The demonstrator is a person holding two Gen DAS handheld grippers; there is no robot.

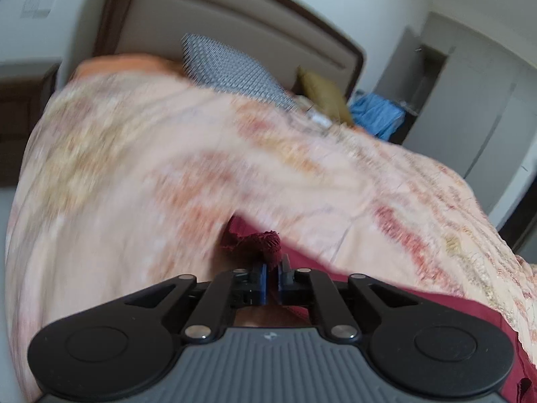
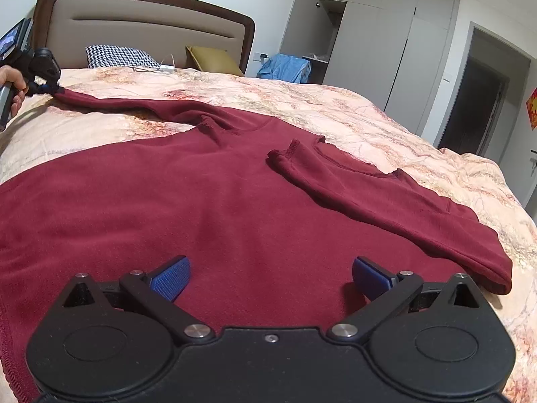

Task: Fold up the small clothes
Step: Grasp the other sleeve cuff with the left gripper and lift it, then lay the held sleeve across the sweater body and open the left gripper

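A dark red long-sleeved top point(image 2: 208, 201) lies spread on the bed. Its right sleeve point(image 2: 386, 201) is folded across the body. Its left sleeve point(image 2: 134, 104) stretches out to the far left. My left gripper point(image 1: 272, 282) is shut on the cuff of that sleeve point(image 1: 258, 243); it also shows in the right wrist view point(image 2: 50, 89), held a little above the bedspread. My right gripper point(image 2: 270, 277) is open and empty, low over the hem part of the top.
The bed has a peach floral bedspread point(image 2: 369, 114). A houndstooth pillow point(image 2: 117, 56), a mustard pillow point(image 2: 214, 58) and a cable point(image 2: 161, 67) lie by the headboard point(image 2: 141, 20). A blue cloth point(image 2: 285, 67), wardrobe point(image 2: 386, 50) and doorway point(image 2: 476, 100) are at right.
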